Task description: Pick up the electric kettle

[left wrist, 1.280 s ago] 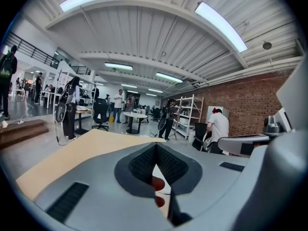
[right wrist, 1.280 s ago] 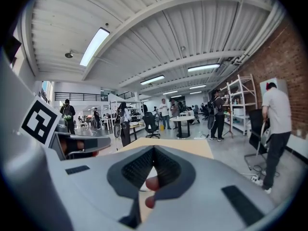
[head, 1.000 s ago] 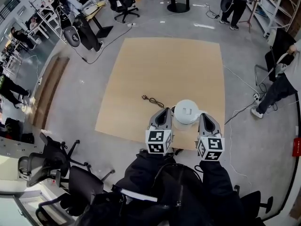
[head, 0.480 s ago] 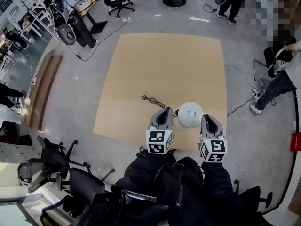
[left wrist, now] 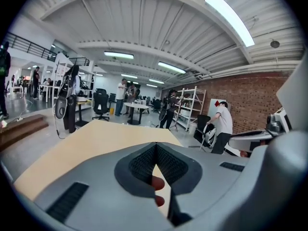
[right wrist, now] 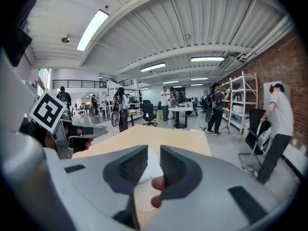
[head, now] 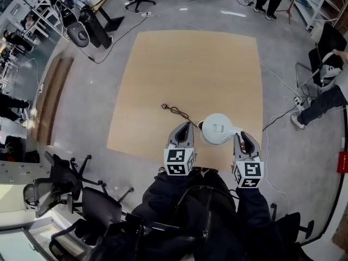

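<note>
The white electric kettle [head: 218,128] stands on the light wooden board [head: 190,69] near its front edge, with its black cord [head: 175,111] trailing off to the left. My left gripper [head: 184,129] is just left of the kettle, jaws shut with nothing between them [left wrist: 155,146]. To the kettle's right, my right gripper [head: 240,137] has its jaws opening [right wrist: 154,153]. Through their gap I see the kettle's white body [right wrist: 150,166] a little ahead, and the pads do not touch it.
Grey floor surrounds the board. Office chairs [head: 70,184] stand at the lower left, and a person [head: 321,99] with a chair is at the right. Cables [head: 283,86] run across the floor to the right of the board. More people and shelves are in the background.
Both grippers have sunk slightly beside the kettle. The head view has shifted, so the board and kettle sit a little differently in it.
</note>
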